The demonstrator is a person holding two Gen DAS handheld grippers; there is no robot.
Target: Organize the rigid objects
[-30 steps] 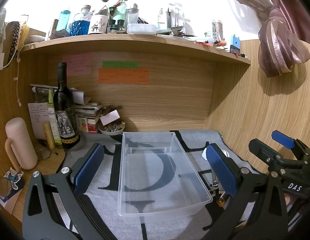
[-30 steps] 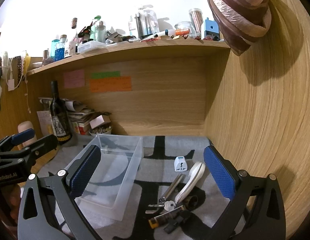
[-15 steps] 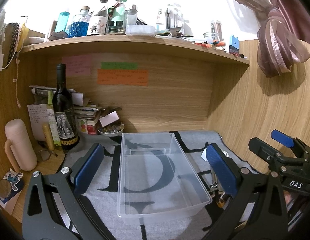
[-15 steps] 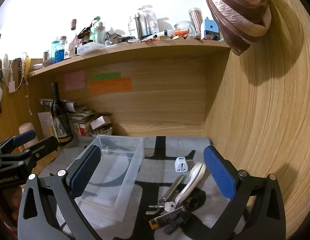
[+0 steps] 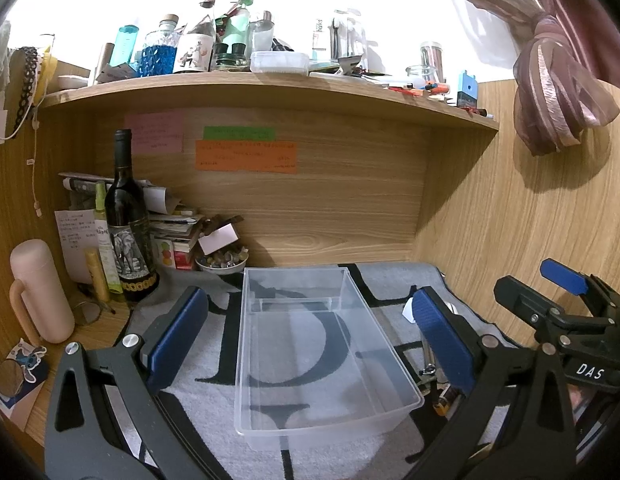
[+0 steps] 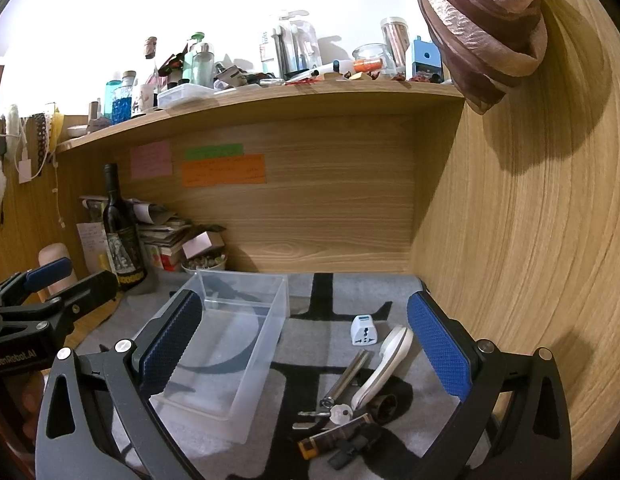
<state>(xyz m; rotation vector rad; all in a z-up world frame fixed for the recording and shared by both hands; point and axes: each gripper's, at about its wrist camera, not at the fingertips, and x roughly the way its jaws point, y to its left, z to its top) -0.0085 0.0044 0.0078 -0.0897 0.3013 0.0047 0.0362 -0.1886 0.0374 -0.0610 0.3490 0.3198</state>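
Clear plastic bin [image 5: 321,344] sits empty on the grey patterned mat [image 5: 214,364] mid-worktop, long side running toward the back wall. Left gripper [image 5: 310,340] hovers above the near end of the bin, jaws spread wide, nothing between them. Right gripper [image 6: 306,352] is released too, jaws wide apart, held over the pile of small objects toward the right edge of the worktop, just right of the bin. In the pile: white travel adapter [image 6: 361,330] farthest back, white remote-like handle [image 6: 385,366] lying diagonal, metal tube [image 6: 347,374] just left of it, keys [image 6: 333,414] at its near end, a small orange-tipped lighter-like item [image 6: 329,438] and a black clip [image 6: 349,448] nearest the front edge. Dark wine bottle [image 5: 128,224] stands upright at the back-left corner, pink flask [image 5: 40,292] near the left edge. Wooden shelf [image 5: 270,84] above is crowded with bottles.
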